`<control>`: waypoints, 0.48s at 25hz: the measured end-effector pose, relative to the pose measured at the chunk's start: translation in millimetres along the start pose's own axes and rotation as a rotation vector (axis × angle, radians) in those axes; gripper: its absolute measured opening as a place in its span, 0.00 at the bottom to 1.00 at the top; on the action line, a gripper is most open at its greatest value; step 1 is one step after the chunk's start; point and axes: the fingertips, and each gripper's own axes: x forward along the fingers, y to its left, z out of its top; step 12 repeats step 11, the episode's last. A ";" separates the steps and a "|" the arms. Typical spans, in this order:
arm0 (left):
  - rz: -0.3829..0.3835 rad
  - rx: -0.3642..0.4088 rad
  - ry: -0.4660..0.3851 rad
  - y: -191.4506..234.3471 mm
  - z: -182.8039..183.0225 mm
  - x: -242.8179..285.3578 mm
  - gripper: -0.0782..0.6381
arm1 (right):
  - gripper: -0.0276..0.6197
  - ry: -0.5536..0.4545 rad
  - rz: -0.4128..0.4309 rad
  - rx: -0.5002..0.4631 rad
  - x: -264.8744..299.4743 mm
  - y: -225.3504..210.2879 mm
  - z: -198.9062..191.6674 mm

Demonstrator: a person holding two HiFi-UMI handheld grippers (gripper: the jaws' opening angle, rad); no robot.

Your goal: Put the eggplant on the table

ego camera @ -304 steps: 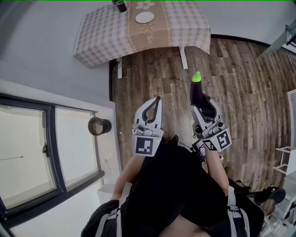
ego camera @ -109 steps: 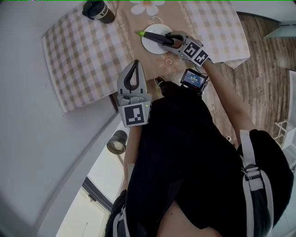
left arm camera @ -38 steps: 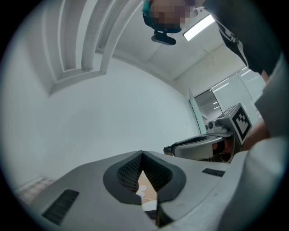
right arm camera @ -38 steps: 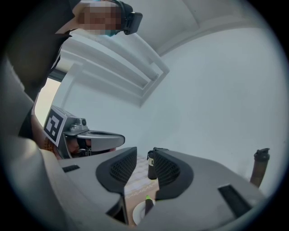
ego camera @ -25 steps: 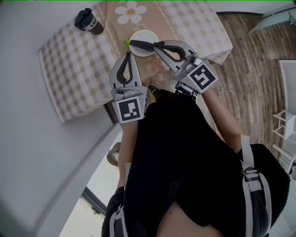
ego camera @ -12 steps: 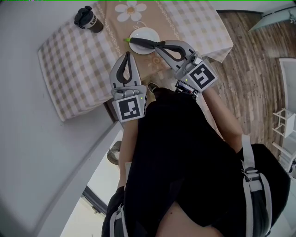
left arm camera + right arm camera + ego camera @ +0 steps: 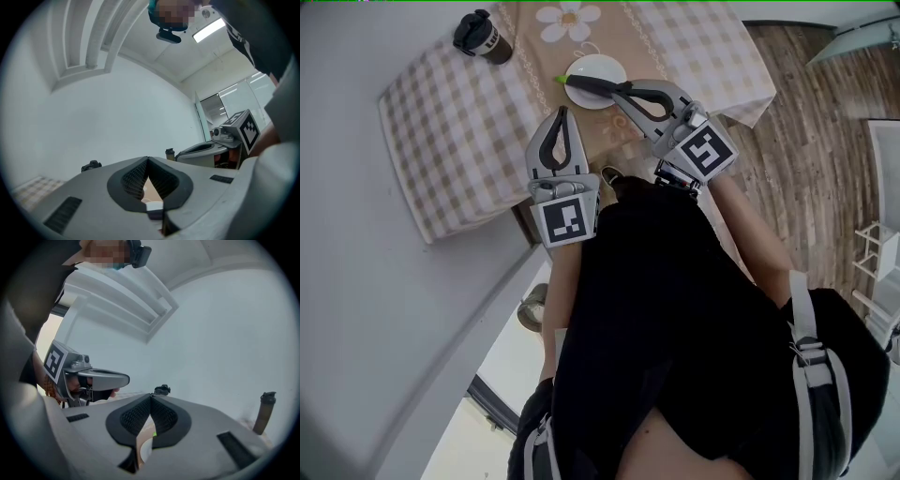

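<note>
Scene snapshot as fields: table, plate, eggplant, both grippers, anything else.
table: checked cloth
plate: white, on the table
eggplant: lying on the plate, green end past its left rim
right gripper: shut, empty, tips at the eggplant's dark end
left gripper: shut, empty, short of the plate
cup: dark, lidded, far-left on the table

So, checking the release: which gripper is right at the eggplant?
The right gripper: its tips are at the eggplant on the plate; the left gripper sits apart.
</note>
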 end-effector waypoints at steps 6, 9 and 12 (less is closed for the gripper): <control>-0.001 -0.006 0.007 1.7 -4.1 1.1 0.10 | 0.05 0.013 -0.009 0.000 1.0 -4.3 -5.0; -0.002 -0.003 0.005 -0.6 -4.1 4.0 0.10 | 0.05 0.017 -0.012 0.002 -1.2 -8.4 -7.6; -0.004 0.000 0.007 -2.8 -4.3 6.3 0.10 | 0.05 0.018 -0.014 0.006 -2.6 -11.7 -9.2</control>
